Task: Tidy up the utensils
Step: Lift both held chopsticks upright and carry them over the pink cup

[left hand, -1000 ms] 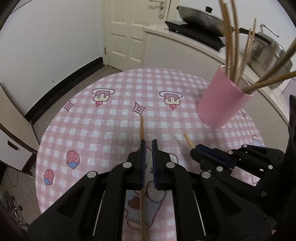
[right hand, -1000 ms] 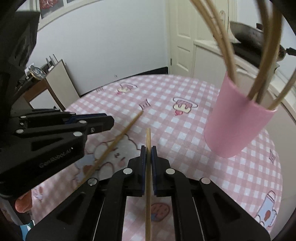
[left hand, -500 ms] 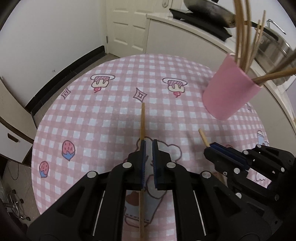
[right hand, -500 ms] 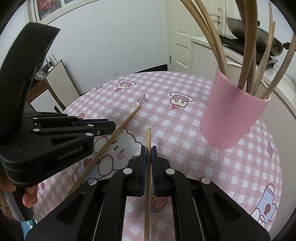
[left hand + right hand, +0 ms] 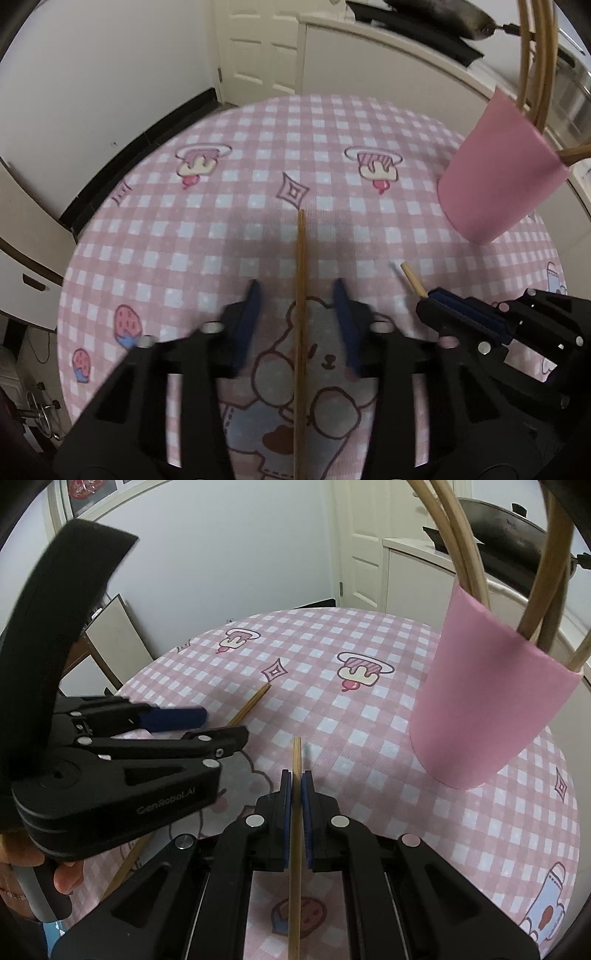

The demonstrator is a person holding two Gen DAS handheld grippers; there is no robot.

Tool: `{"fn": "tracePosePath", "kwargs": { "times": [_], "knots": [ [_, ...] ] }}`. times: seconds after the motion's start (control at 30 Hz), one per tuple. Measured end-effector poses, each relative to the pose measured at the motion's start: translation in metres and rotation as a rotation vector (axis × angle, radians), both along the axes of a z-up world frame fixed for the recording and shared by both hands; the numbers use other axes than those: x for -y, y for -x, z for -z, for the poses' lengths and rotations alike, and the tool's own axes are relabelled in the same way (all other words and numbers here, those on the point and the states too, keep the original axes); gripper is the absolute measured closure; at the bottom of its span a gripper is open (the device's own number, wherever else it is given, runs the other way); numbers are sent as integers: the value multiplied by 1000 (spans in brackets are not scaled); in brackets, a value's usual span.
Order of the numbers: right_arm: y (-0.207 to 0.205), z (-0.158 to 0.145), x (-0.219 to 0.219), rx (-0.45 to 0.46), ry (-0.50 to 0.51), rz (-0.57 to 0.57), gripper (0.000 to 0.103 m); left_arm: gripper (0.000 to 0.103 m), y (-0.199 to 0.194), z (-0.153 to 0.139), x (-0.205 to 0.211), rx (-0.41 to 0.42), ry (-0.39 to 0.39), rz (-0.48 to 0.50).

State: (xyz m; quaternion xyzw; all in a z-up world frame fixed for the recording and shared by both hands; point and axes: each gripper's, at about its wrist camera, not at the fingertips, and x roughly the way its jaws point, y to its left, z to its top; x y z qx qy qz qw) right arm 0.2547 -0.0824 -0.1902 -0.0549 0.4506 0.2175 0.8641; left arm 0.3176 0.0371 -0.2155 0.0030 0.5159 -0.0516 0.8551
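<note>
Now left tool [image 5: 297, 295] low over counter [image 5: 207, 206], spread around loose chopstick [image 5: 300, 295] pointing away; right tool [image 5: 296, 779] pinching second chopstick [image 5: 295, 849] lengthwise, tip forward.

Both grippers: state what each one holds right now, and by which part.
The right gripper is shut on a chopstick just behind its tip. The left gripper is open, holding nothing; the other chopstick lies between its fingers on the tablecloth.

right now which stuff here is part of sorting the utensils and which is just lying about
Part of the job:
- chopstick lying between the open left tool
- second chopstick clamped in the right tool
- pink cup already holding chopsticks

Just there:
- checked tablecloth
- dark pan on the counter
- white door
</note>
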Motion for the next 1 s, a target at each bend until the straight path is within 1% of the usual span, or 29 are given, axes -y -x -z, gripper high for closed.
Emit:
{"fn": "tracePosePath", "kwargs": {
  "times": [0.1,0.13,0.17,0.33,0.4,0.63,0.8,1.0],
  "knots": [
    [-2,2,0,-3,-1,1,99,75,2,0,5,19,-30,13],
    [-3,2,0,-3,-2,1,99,85,2,0,7,21,-25,22],
    [-3,1,0,-2,-2,0,99,97,2,0,8,23,-26,22],
    [0,-6,-2,13,-7,-3,99,97,1,-1,7,37,11,2],
    [5,-11,-2,25,-13,-7,99,97,7,-9,5,52,27,11],
    [28,-44,3,85,-47,-18,99,97,42,-59,2,151,85,28],
    [57,-82,15,162,-90,-23,99,97,71,-95,3,234,123,42],
    [90,-124,35,244,-133,-17,99,97,114,-140,13,358,170,72]
  ]
}}
